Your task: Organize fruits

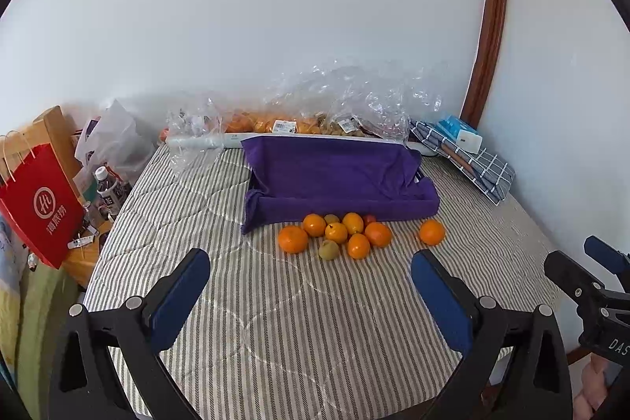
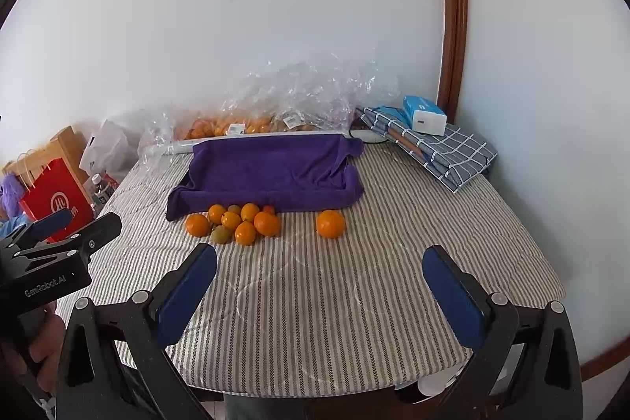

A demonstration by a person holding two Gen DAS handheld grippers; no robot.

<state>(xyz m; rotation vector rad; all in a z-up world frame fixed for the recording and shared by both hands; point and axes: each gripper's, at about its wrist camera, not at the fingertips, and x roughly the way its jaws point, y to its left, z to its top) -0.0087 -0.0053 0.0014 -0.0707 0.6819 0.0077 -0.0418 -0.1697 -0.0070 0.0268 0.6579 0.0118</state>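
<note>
A cluster of several oranges (image 1: 334, 233) (image 2: 236, 221) with a small greenish fruit (image 1: 328, 250) (image 2: 220, 234) lies on the striped cloth in front of a tray lined with a purple towel (image 1: 334, 180) (image 2: 267, 172). One orange (image 1: 432, 232) (image 2: 330, 223) sits apart to the right. My left gripper (image 1: 311, 266) hovers open over the near part of the table, short of the cluster. My right gripper (image 2: 319, 264) is open too, nearer the lone orange. Neither holds anything.
Clear plastic bags with more oranges (image 1: 315, 105) (image 2: 275, 101) line the wall behind the tray. A folded checked cloth (image 1: 472, 160) (image 2: 441, 148) with a blue-white box (image 2: 424, 115) lies back right. A red paper bag (image 1: 39, 203) and bottles stand off the table's left edge.
</note>
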